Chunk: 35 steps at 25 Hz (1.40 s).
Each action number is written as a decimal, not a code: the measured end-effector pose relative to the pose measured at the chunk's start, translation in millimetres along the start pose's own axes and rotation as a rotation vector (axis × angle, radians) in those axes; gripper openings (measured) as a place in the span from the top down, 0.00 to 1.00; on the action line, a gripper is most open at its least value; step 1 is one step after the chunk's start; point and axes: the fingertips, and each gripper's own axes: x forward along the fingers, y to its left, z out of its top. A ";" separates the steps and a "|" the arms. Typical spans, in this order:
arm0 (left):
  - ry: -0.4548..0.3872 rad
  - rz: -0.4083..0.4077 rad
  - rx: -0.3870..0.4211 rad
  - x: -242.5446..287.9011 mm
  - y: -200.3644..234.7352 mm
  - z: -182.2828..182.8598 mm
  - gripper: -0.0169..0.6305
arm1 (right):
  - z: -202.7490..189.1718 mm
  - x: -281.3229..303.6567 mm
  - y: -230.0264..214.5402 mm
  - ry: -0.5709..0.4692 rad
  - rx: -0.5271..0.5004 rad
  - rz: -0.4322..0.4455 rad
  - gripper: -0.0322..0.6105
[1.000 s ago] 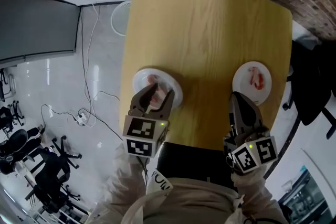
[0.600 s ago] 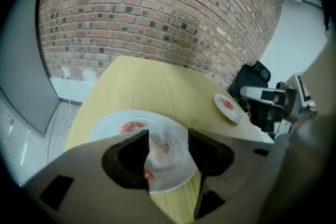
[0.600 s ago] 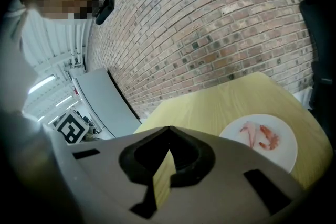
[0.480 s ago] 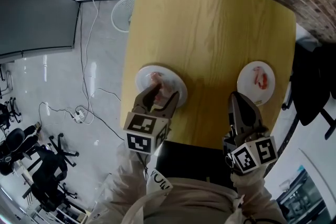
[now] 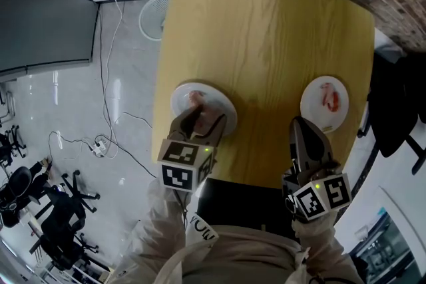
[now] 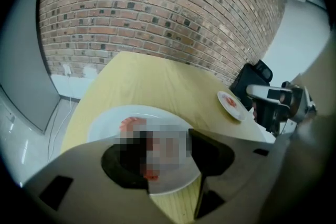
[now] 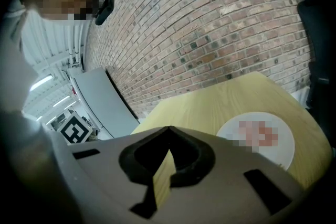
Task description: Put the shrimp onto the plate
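The jaws of the left gripper [image 5: 203, 122] had just been opening and stood spread above shrimp [image 6: 128, 123] on the left plate [image 6: 105, 126], likely the release; next, lift straight off. The right gripper [image 7: 168, 134] had its jaws pressed together

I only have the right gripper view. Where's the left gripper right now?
Observer: The left gripper hangs over the left plate, near the table's left edge.
Operator: Fingers open?
Observer: Yes, apart, and they have just been opening. A shrimp lies on that plate under the gap and seems ungripped.
Operator: My plate's contents are blurred out. What's on it?
Observer: The head view shows red shrimp on the right plate.
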 end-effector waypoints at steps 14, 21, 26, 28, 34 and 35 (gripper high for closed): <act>0.027 0.001 0.121 8.3 -7.3 -0.1 0.63 | -0.9 -5.6 -6.1 -0.004 0.011 -0.018 0.91; 0.063 -0.018 0.176 12.6 -9.2 2.9 0.63 | -1.9 -7.0 -11.1 -0.006 0.018 -0.023 0.91; 0.083 -0.001 0.175 16.8 -6.3 1.1 0.63 | -1.9 -10.6 -15.8 -0.010 0.023 -0.030 0.91; 0.093 -0.005 0.174 18.3 -7.4 -0.7 0.63 | -1.4 -11.4 -17.9 -0.013 0.026 -0.034 0.91; 0.118 -0.017 0.178 22.3 -10.5 -5.6 0.63 | -2.0 -12.3 -23.2 -0.015 0.035 -0.042 0.91; 0.119 -0.013 0.179 22.3 -9.7 -5.5 0.63 | -2.2 -12.7 -24.4 -0.014 0.036 -0.043 0.91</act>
